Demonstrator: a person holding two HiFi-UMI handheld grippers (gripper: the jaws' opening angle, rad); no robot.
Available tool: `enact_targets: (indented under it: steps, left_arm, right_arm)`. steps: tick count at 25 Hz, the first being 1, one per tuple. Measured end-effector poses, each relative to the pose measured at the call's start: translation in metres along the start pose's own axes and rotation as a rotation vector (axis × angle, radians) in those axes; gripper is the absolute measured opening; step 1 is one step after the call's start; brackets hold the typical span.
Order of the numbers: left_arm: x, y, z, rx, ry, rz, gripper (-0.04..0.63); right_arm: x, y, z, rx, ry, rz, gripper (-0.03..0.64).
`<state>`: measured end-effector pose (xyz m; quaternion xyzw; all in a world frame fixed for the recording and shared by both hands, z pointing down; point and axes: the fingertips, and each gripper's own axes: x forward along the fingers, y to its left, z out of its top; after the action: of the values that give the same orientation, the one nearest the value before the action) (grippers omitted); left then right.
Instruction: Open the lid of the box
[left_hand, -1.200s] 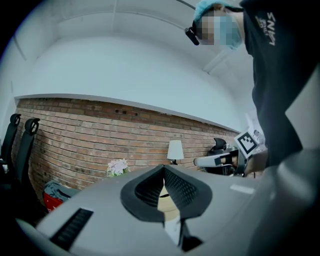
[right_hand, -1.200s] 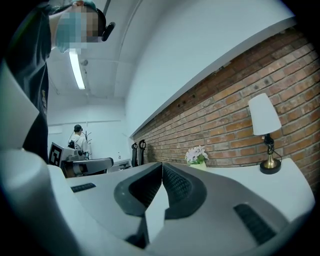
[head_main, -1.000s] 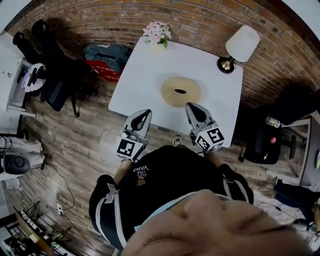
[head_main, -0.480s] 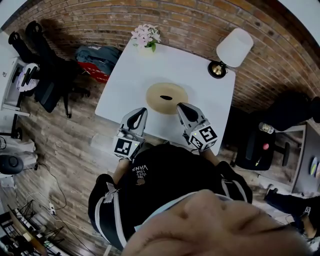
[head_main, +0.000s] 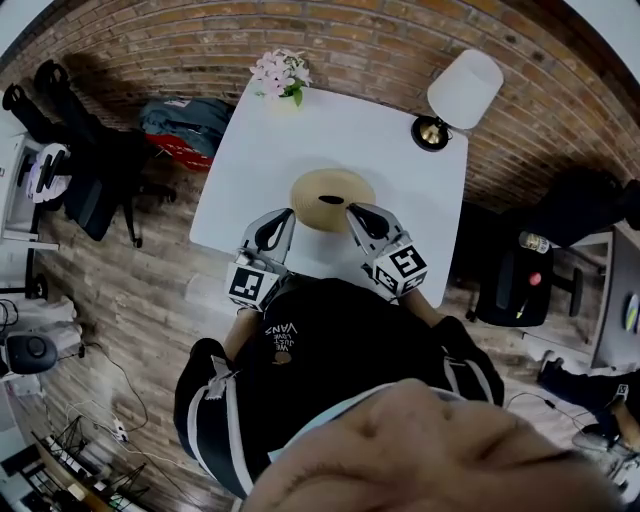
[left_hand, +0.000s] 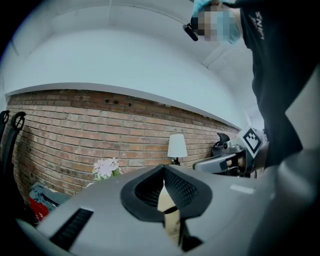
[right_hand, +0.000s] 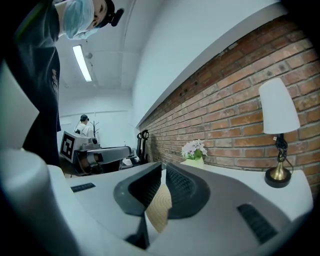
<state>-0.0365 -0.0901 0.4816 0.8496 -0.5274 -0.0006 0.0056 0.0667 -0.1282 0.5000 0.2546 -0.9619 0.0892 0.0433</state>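
Note:
A round tan woven box (head_main: 332, 198) with a dark slot in its lid sits near the front of the white table (head_main: 400, 150). My left gripper (head_main: 283, 214) is shut and empty, with its tip just by the box's front left rim. My right gripper (head_main: 352, 210) is shut too, holding nothing, at the front right rim. I cannot tell if either touches the box. In the left gripper view the jaws (left_hand: 164, 172) meet, and the box (left_hand: 167, 210) shows beyond them. The right gripper view shows its shut jaws (right_hand: 162, 172) in front of the box (right_hand: 160, 207).
A white-shaded lamp (head_main: 462, 88) stands at the table's far right corner and a pot of pink flowers (head_main: 279, 72) at the far left. A brick wall runs behind the table. Black chairs (head_main: 85, 170) and a red and blue bag (head_main: 185, 125) stand on the wooden floor to the left.
Both grippers have come forward over the table's front edge to the box's near rim, one on each side. Their jaws stay shut.

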Motion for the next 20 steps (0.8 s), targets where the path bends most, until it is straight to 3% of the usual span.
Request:
enact_targets:
  steps: [12,15,20]
  left_arm:
    - [0.014,0.036,-0.018,-0.021,0.045,-0.156,0.012]
    - [0.012,0.042,-0.024,-0.024,0.059,-0.191,0.012]
    - [0.008,0.054,-0.034,-0.052,0.07,-0.209,0.012]
  right_arm:
    - [0.053,-0.002,-0.045,-0.08,0.172,-0.067,0.009]
    - [0.066,-0.004,-0.054,-0.105,0.225,-0.066,0.134]
    - [0.082,-0.004,-0.073,-0.136,0.341,0.003,0.216]
